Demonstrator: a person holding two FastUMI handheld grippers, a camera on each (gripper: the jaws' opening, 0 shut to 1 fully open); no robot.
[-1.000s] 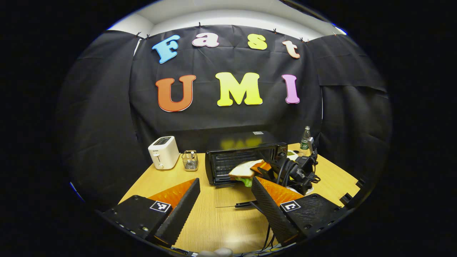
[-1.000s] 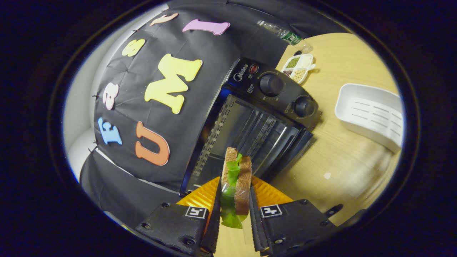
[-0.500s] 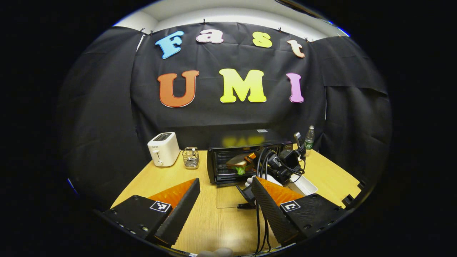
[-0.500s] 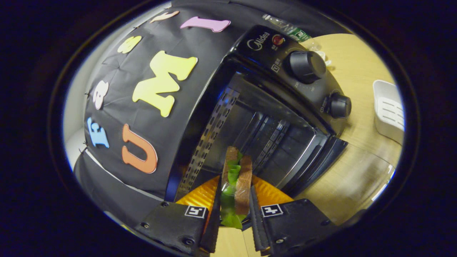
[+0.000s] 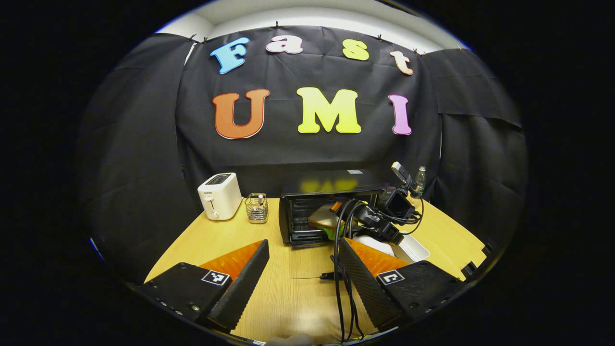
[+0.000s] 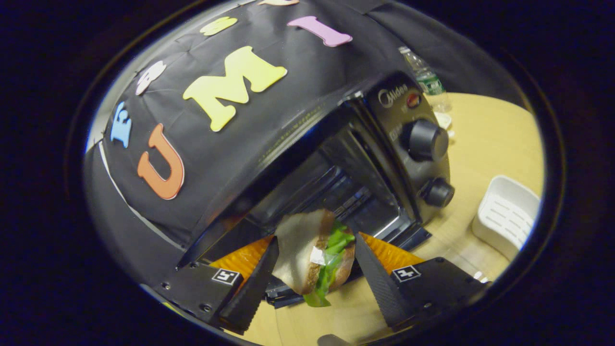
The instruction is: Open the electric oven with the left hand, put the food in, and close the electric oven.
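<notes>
The black electric oven (image 6: 384, 158) with two round knobs stands on the light wooden table (image 5: 269, 298), and its glass door (image 5: 307, 262) lies folded down in front of it. At the mouth of this oven, the right gripper (image 6: 314, 259) has its fingers spread wide, with gaps on both sides of the sandwich of brown bread and green lettuce in clear wrap (image 6: 314, 254). So it presses on nothing, and the sandwich seems to be just let go, at the front edge of the oven's cavity; whether it rests fully on the rack cannot be told. The left gripper (image 5: 302, 276) hangs well in front of the oven, above the table, its jaws also apart and empty.

The sandwich is probably light and soft. It will squash and the layers may slide, and the wrap is likely slippery. It is better held gently across the two flat bread faces, near the middle. A white tray (image 6: 507, 216) lies on the table beside the oven's knob side.
</notes>
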